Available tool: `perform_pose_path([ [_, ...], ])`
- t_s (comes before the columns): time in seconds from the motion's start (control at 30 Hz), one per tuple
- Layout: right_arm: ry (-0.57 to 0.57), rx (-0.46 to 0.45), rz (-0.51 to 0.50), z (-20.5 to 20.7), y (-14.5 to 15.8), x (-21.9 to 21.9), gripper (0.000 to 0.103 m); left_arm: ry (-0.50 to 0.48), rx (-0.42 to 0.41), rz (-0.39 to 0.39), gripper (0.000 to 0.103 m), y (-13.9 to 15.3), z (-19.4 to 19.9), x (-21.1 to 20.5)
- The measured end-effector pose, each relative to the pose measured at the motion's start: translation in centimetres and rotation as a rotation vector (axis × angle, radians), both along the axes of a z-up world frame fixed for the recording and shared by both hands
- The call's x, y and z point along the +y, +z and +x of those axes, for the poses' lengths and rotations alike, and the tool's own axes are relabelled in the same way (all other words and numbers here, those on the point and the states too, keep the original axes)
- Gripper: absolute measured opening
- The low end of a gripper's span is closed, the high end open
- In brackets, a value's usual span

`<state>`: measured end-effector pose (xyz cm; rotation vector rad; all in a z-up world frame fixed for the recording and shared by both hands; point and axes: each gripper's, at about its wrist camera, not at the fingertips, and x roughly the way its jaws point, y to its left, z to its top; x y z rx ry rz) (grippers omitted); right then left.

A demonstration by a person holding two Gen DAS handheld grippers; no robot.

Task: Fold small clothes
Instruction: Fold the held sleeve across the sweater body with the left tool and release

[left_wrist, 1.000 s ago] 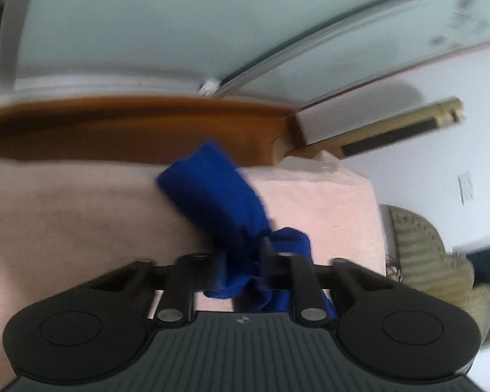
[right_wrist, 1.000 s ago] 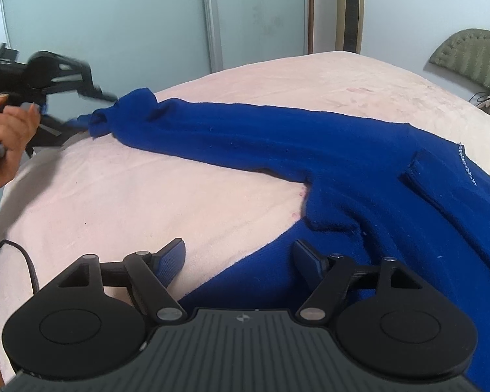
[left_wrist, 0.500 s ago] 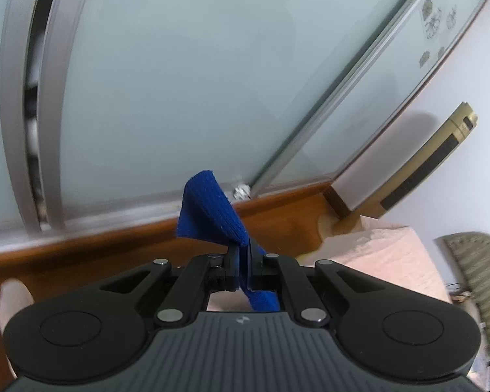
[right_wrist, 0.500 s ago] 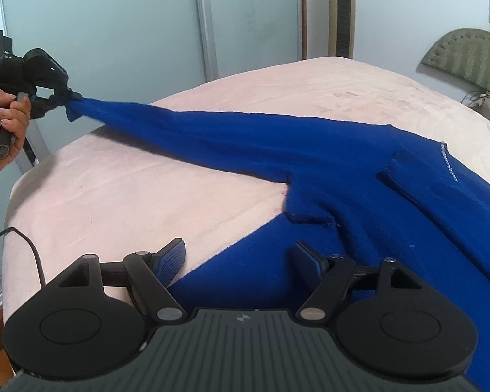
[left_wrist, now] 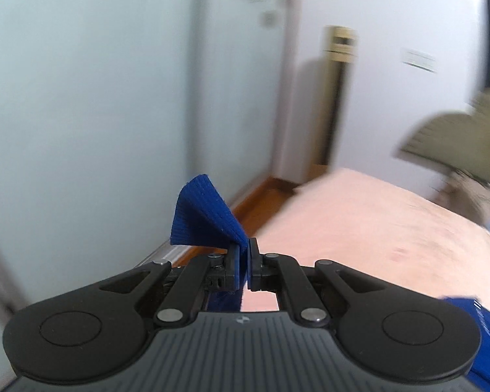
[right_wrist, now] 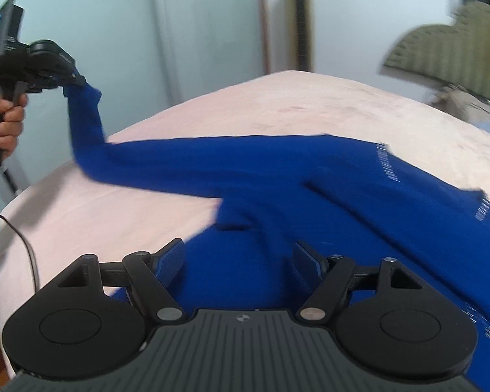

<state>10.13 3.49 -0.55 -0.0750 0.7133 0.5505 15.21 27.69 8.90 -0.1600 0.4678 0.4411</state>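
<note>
A blue knit sweater (right_wrist: 277,189) lies spread on the pink bed (right_wrist: 310,107). Its long sleeve (right_wrist: 85,121) rises off the bed at the left. My left gripper (left_wrist: 243,261) is shut on the sleeve cuff (left_wrist: 202,215), which fans out above the pads. In the right wrist view the left gripper (right_wrist: 72,80) hangs above the bed's left edge, held by a hand (right_wrist: 6,124). My right gripper (right_wrist: 238,258) stands open just over the sweater's body, its pads apart with blue cloth below them.
A pale glass sliding door (left_wrist: 81,98) and white wall stand behind the bed. A tall gold standing unit (right_wrist: 299,19) is by the wall. An olive padded headboard (right_wrist: 447,45) is at the right. A black cable (right_wrist: 26,245) trails over the bed's left edge.
My left gripper closed on the cuff, then lifted and swung it up and inward, rolling as it went. The sleeve now hangs steeply from it. My right gripper shifted a little over the sweater body, still open.
</note>
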Motion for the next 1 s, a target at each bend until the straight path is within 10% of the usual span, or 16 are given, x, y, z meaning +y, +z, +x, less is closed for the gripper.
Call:
perform_pose_path([
  [0.47,-0.387,0.007,0.134,0.1,-0.8,-13.0,0.077,-0.468,-0.036,0.117,0.004,2.2,6.6,-19.9],
  [1.0,-0.628,0.011,0.172,-3.0,-2.8,-22.8,0.077,-0.84,0.073,0.154,0.004,-3.9,5.9,-40.2],
])
